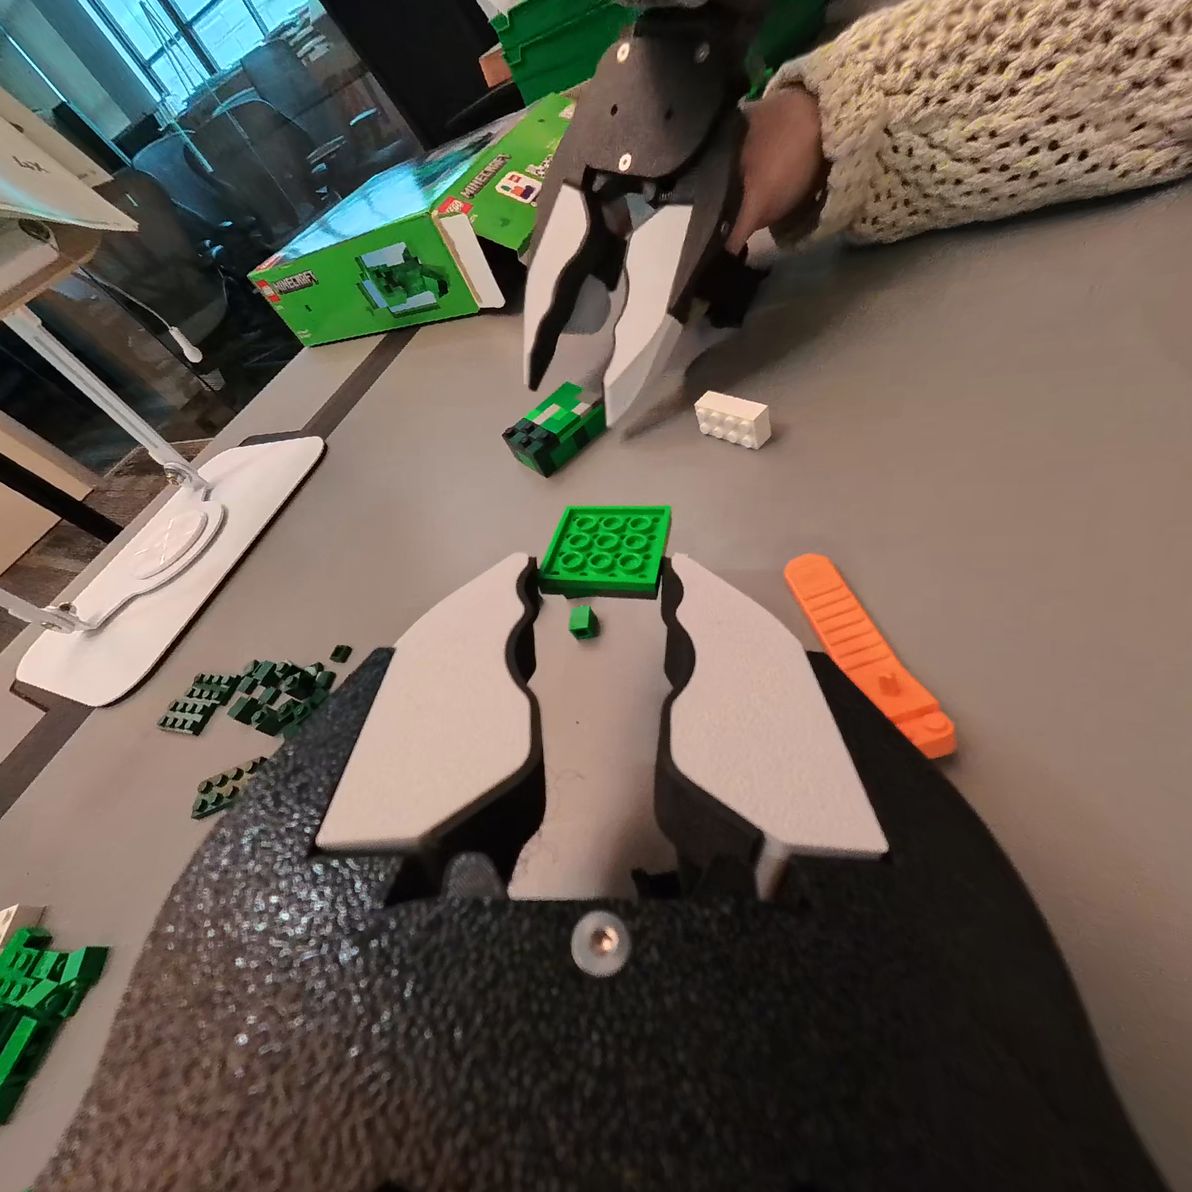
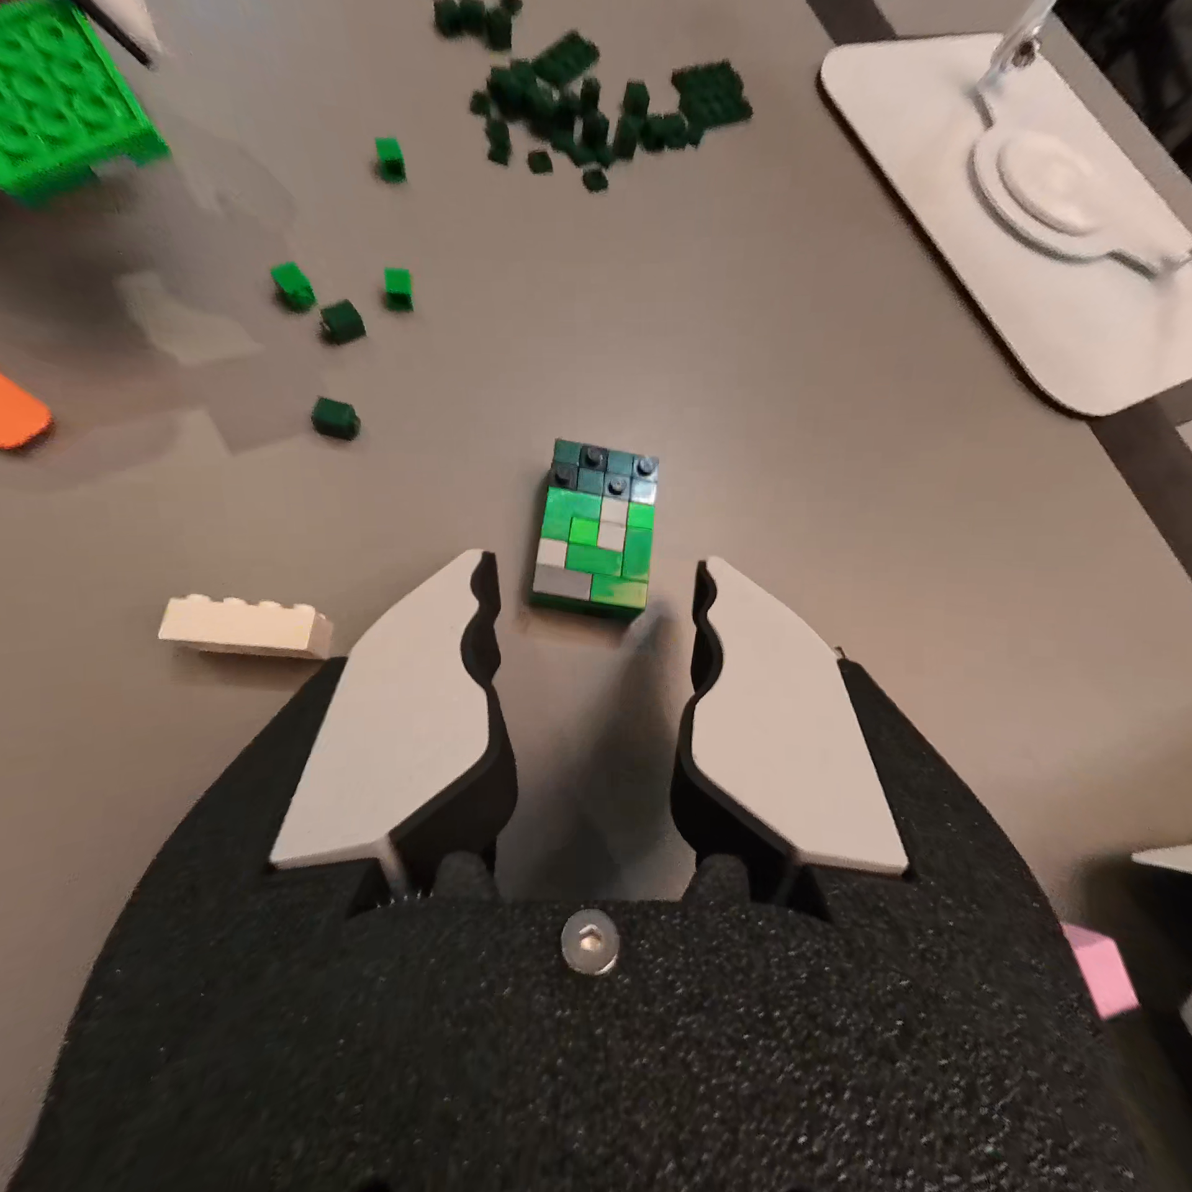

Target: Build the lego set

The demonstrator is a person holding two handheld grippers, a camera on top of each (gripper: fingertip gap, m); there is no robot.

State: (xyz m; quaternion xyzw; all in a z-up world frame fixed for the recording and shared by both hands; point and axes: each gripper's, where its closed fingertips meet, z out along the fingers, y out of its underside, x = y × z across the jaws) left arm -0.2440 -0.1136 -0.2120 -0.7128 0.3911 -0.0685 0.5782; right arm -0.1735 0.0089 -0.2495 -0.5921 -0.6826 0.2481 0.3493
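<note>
**Both hand-held grippers spread over the green bricks**

Left wrist view: the left hand-held gripper (image 1: 600,571) is spread, and its fingertips flank the near edge of a bright green square plate (image 1: 605,547) lying on the grey bench (image 1: 967,516); whether they touch it I cannot tell. A tiny green brick (image 1: 582,623) lies between the fingers. An orange brick separator (image 1: 864,651) lies to the right, dark green pieces (image 1: 258,696) to the left. Farther off, the right hand-held gripper (image 1: 571,400) points down, spread, over a small green-and-grey built block (image 1: 555,432), near a white brick (image 1: 733,419). A green set box (image 1: 387,271) lies behind.

Right wrist view: the right hand-held gripper (image 2: 590,567) is spread and holds nothing; the built block (image 2: 596,535) lies on the bench just beyond its fingertips, apart from them. The white brick (image 2: 245,629) lies to the left, loose dark green pieces (image 2: 600,116) farther off, and a white stand base (image 2: 1032,213) at upper right.
</note>
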